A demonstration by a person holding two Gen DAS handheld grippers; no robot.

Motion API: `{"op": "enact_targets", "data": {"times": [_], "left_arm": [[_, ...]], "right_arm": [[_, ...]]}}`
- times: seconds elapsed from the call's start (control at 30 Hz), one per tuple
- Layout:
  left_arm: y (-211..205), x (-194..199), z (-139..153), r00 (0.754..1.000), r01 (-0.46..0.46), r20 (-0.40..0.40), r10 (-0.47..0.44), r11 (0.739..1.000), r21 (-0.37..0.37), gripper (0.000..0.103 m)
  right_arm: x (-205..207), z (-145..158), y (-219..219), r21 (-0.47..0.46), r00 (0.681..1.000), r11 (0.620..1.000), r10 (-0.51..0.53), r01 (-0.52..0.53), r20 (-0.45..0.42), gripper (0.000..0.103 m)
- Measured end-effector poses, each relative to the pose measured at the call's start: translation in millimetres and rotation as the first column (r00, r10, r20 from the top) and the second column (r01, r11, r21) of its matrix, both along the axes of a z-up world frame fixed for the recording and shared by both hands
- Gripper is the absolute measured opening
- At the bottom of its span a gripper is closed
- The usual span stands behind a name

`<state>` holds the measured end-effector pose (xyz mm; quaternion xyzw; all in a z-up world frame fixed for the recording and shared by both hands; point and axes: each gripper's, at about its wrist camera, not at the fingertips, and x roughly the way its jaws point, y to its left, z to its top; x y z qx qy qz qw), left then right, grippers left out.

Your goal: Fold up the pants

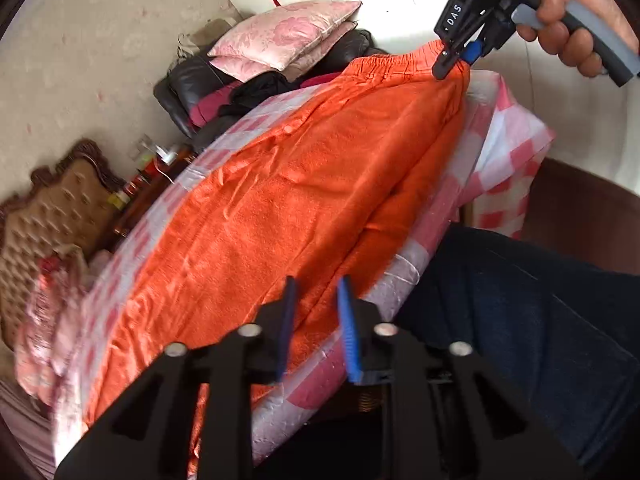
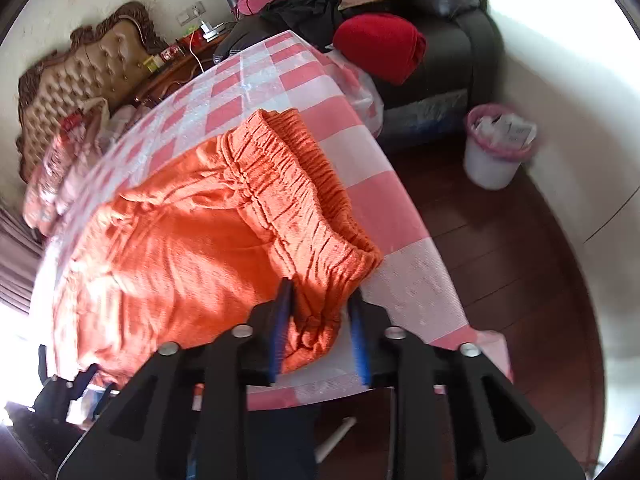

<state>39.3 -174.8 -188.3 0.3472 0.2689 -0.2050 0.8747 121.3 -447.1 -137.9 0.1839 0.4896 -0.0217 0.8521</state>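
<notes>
Orange pants [image 1: 280,200] lie spread along a table with a pink and white checked cloth [image 1: 516,152]. In the left wrist view my left gripper [image 1: 316,292] is open, its blue-padded fingers straddling the near edge of the pants by the table's edge. The right gripper [image 1: 456,58] shows at the far end, at the waistband corner. In the right wrist view the elastic waistband [image 2: 288,196] is bunched, and my right gripper [image 2: 320,300] has its jaws apart around the waistband's near corner, not closed on it.
A black sofa [image 2: 448,40] holds pink pillows [image 1: 288,36], dark clothes and a red bundle [image 2: 380,46]. A white waste bin [image 2: 496,148] stands on the wooden floor. A tufted headboard [image 2: 80,76] and bedside clutter lie behind the table. My dark trousers [image 1: 520,312] are at the table's side.
</notes>
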Motion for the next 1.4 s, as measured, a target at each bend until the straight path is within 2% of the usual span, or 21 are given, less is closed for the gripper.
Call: {"op": "enact_targets", "data": {"times": [0.07,0.13,0.2,0.27,0.53,0.6,0.67,0.73,0.8,0.87,1.0,1.03,1.07,1.17,1.23,1.27,1.33,1.37,1.4], "left_arm": [[-4,-3,0,1.0,-0.007,0.027,0.006,1.0,0.005,0.005],[-5,-5,3,0.998,-0.014,0.061,0.013,1.0,0.006,0.005],[-7,-11,10,0.997,0.003,0.076,-0.002,1.0,-0.008,0.008],[-9,-17,22,0.993,0.015,0.118,-0.011,0.999,-0.04,0.022],[-40,-3,-5,0.995,0.046,0.086,-0.051,0.997,0.066,0.022],[-47,-1,-9,0.992,0.036,0.116,-0.048,0.994,0.101,0.004],[-49,-14,3,0.98,0.037,0.193,-0.056,0.994,0.1,0.002],[-49,-26,15,0.971,0.046,0.23,-0.069,0.994,0.103,0.002],[-51,-32,16,0.976,0.049,0.205,-0.068,0.994,0.099,0.002],[-55,-32,4,0.98,0.051,0.187,-0.074,0.99,0.128,0.002],[-55,-32,-10,0.992,0.066,0.098,-0.079,0.989,0.131,0.003],[-55,-33,-11,0.992,0.073,0.09,-0.085,0.989,0.131,0.008],[-54,-36,-9,0.992,0.087,0.082,-0.097,0.989,0.116,0.009],[-43,-43,10,0.994,0.111,-0.006,-0.111,0.994,-0.024,0.009],[-35,-42,23,0.996,0.085,0.004,-0.085,0.992,-0.098,0.01],[-27,-37,35,0.998,0.057,0.009,-0.057,0.985,-0.165,0.01],[-8,-20,53,0.999,-0.019,-0.034,0.008,0.947,-0.32,0.012],[-1,-11,53,0.997,-0.069,-0.068,0.047,0.929,-0.363,0.024],[8,3,49,0.988,-0.126,-0.137,0.077,0.909,-0.396,0.03]], "right_arm": [[-1,-1,2,-0.035,1.0,0.999,0.001,-0.001,0.005,0.04],[-4,-3,2,-0.05,1.0,0.999,0.0,0.001,0.009,0.044],[-6,-6,-1,-0.043,1.0,0.999,-0.002,0.003,0.011,0.045],[-8,-7,-4,-0.033,1.0,0.999,0.002,-0.001,0.017,0.045],[-9,-6,-2,-0.057,1.0,0.998,0.009,-0.008,0.013,0.047],[-8,-6,-2,-0.053,1.0,0.999,0.008,-0.008,0.013,0.047],[-8,-6,-2,-0.05,1.0,0.999,0.01,-0.01,0.011,0.047],[-8,-5,-3,-0.05,1.0,0.999,0.014,-0.014,0.009,0.047],[-8,-5,-3,-0.053,1.0,0.998,0.018,-0.017,0.011,0.047],[-7,-5,-1,-0.057,1.0,0.998,0.012,-0.011,0.011,0.047],[-9,-3,-4,-0.054,0.999,0.998,-0.027,0.028,0.019,0.046],[-10,-2,-4,-0.066,0.999,0.997,-0.032,0.034,0.022,0.046],[-10,-1,-5,-0.075,0.999,0.996,-0.036,0.038,0.024,0.046],[-14,3,-4,-0.122,0.998,0.991,-0.058,0.06,0.025,0.046],[-15,5,-2,-0.136,0.998,0.989,-0.06,0.063,0.03,0.047],[-15,6,1,-0.145,0.998,0.988,-0.052,0.056,0.033,0.048],[-15,6,2,-0.163,0.998,0.985,-0.046,0.051,0.033,0.051],[-16,7,0,-0.163,0.998,0.985,-0.056,0.061,0.036,0.053],[-17,7,-2,-0.168,0.997,0.983,-0.067,0.072,0.037,0.058]]}}
